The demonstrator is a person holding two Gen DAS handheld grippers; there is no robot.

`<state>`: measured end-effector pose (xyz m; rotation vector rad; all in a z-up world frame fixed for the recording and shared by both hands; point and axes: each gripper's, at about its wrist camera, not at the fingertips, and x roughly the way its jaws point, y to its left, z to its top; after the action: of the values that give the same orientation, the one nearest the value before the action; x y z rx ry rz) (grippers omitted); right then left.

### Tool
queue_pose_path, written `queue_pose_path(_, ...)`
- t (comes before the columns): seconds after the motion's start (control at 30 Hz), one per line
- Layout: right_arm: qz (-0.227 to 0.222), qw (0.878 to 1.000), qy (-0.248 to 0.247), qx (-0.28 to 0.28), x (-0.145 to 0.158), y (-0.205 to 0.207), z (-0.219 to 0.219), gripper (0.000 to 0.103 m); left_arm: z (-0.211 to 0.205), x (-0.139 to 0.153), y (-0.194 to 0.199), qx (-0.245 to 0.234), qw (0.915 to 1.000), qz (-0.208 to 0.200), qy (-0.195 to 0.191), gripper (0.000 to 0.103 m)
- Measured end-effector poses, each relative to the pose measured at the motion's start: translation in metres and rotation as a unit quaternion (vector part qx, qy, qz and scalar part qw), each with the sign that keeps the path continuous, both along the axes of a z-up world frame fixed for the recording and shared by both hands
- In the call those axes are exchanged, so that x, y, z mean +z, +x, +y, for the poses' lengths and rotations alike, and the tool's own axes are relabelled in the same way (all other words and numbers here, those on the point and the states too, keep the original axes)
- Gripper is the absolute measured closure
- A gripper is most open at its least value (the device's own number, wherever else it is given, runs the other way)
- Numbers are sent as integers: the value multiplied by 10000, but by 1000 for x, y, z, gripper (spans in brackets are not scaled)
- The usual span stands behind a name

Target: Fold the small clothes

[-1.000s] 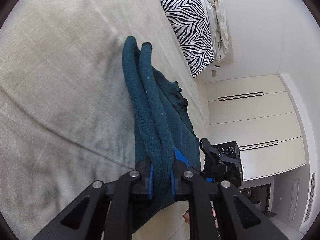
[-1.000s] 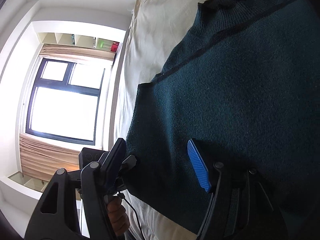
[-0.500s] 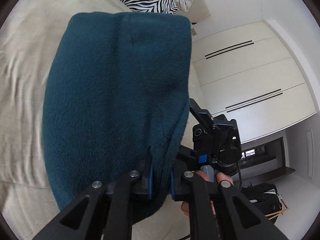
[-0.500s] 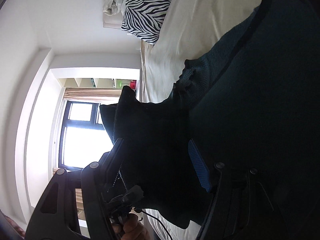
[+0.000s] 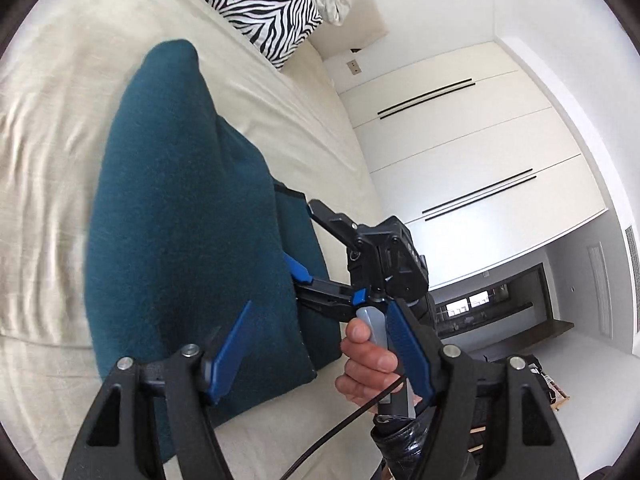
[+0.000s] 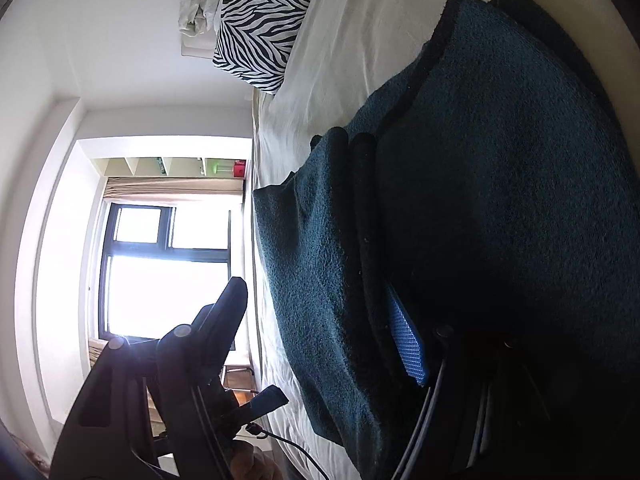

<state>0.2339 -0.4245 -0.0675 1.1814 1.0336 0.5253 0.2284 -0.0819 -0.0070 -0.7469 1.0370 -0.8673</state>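
One bed [image 5: 52, 128], cream sheet, largest thing in view. One teal sweater [image 5: 180, 220] lying on it, folded over itself, long axis running away toward one zebra pillow [image 5: 256, 4]. Two grippers. Left gripper [image 5: 320, 356]: jaws just opened, now spread, nothing between pads, sweater edge just ahead and to left. Right gripper [image 6: 324, 328]: jaws spread, one blue pad against sweater fold, no pinch. Right gripper nearer to cloth; judged next grab is near edge.

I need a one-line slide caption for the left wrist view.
Open left gripper above the folded teal knitted sweater on the cream bed.
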Motion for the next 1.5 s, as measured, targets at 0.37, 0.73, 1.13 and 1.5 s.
queue_pose_path(0.37,196,9846,-1706,316,19,11,29,88,39,-20,0,344,9990,132,256,33)
queue_pose_path(0.73,-22,9732,-2297,-45,50,-4,-24,91,11,-6,4,174,9973,-142,703,32)
queue_pose_path(1.13,193,9724,-2274,-481,37,-29,-82,91,-16,12,11,-109,9919,-532,1144,32)
queue_pose_path(1.5,266,9799,-1873,-640,17,-36,-87,86,-64,26,52,-179,9737,-1233,1907,32)
